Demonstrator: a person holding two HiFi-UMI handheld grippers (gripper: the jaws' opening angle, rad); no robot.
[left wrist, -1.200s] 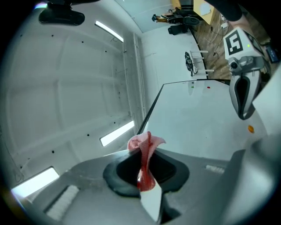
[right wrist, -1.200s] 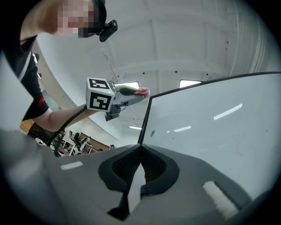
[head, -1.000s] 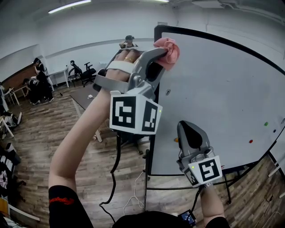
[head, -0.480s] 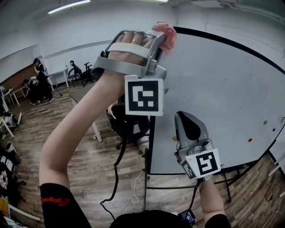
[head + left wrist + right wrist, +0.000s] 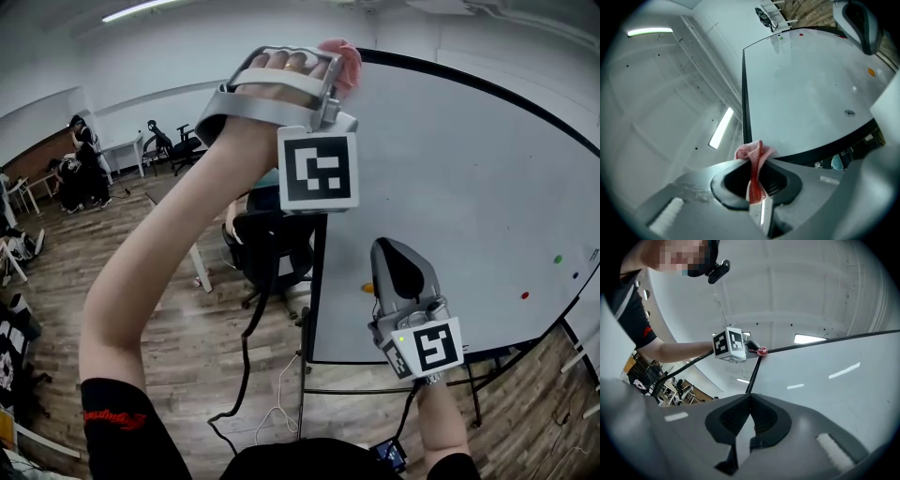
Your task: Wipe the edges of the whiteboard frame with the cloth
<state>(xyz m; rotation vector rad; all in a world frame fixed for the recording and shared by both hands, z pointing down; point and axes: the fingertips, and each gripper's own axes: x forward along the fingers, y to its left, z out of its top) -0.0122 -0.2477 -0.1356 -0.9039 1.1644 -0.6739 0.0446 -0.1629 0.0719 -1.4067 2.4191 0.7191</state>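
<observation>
Left gripper (image 5: 757,163) pinching pink cloth (image 5: 343,58) at top corner of whiteboard frame (image 5: 746,93); actual contact hiding behind cloth. Right gripper (image 5: 403,272) hanging lower, jaws pressing together, gripping nothing.

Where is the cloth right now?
Head view, upper centre: the cloth is pinched in the left gripper, raised to the top-left corner of the whiteboard frame.
</observation>
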